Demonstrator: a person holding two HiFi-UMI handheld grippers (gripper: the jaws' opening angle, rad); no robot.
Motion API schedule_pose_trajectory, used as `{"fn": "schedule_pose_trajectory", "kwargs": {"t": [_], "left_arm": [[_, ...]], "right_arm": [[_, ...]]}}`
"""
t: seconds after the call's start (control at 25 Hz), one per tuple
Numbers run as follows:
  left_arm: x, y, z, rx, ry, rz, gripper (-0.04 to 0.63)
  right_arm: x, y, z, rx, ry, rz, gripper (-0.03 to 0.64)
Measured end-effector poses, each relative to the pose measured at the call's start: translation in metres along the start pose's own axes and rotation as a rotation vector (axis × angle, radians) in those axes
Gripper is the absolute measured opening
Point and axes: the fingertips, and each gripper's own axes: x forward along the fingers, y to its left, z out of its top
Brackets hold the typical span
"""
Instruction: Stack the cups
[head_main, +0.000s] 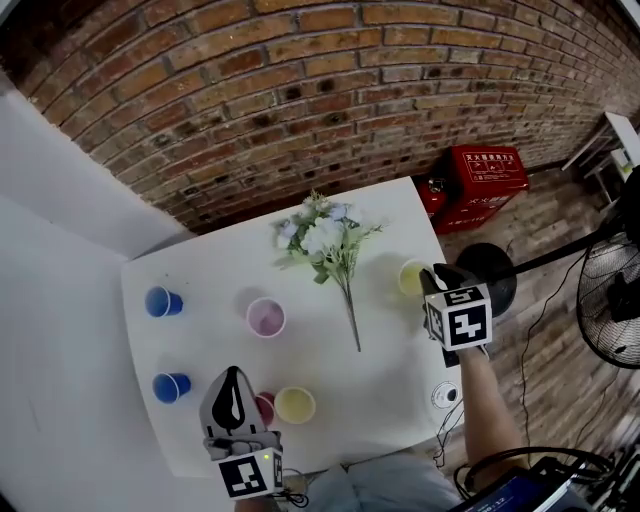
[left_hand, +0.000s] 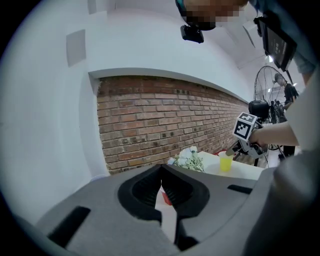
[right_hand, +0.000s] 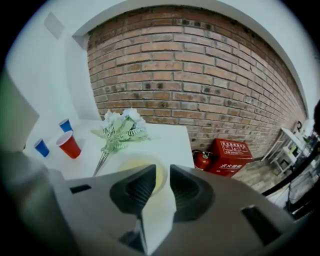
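On the left, my left gripper (head_main: 234, 376) sits low at the near side of the table (head_main: 385, 372). Its jaws are shut together and there is nothing in them. A red cup (head_main: 265, 407) stands just beside it, a bit to its right, with its mouth up. Past the flowers (head_main: 325, 240) in the middle, the yellow cup (head_main: 410, 278) stands upright, close to the table's right edge. My right gripper (head_main: 430, 276) is right next to that cup, on its right side, pointing down at a slant. Its jaws are about half open and hold nothing yet. The cup's near wall lines up with the gap, so one jaw is over the mouth and the other is outside. I think the right hand should take this cup, because it is much nearer than the left.
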Motion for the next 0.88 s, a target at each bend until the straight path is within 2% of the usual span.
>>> {"fn": "schedule_pose_trajectory", "kwargs": {"t": [0.12, 0.44, 0.88], "left_arm": [[0.000, 0.001, -0.001, -0.003, 0.003, 0.010, 0.009], [-0.011, -0.004, -0.003, -0.013, -0.013, 0.011, 0.009], [-0.062, 0.020, -0.012, -0.016, -0.033, -0.031, 0.009]], "right_arm": [[0.003, 0.000, -0.003, -0.004, 0.009, 0.009, 0.045], [-0.012, 0.011, -0.014, 0.033, 0.017, 0.045, 0.038], [-0.060, 0.056, -0.065, 0.104, 0.049, 0.047, 0.037]]}}
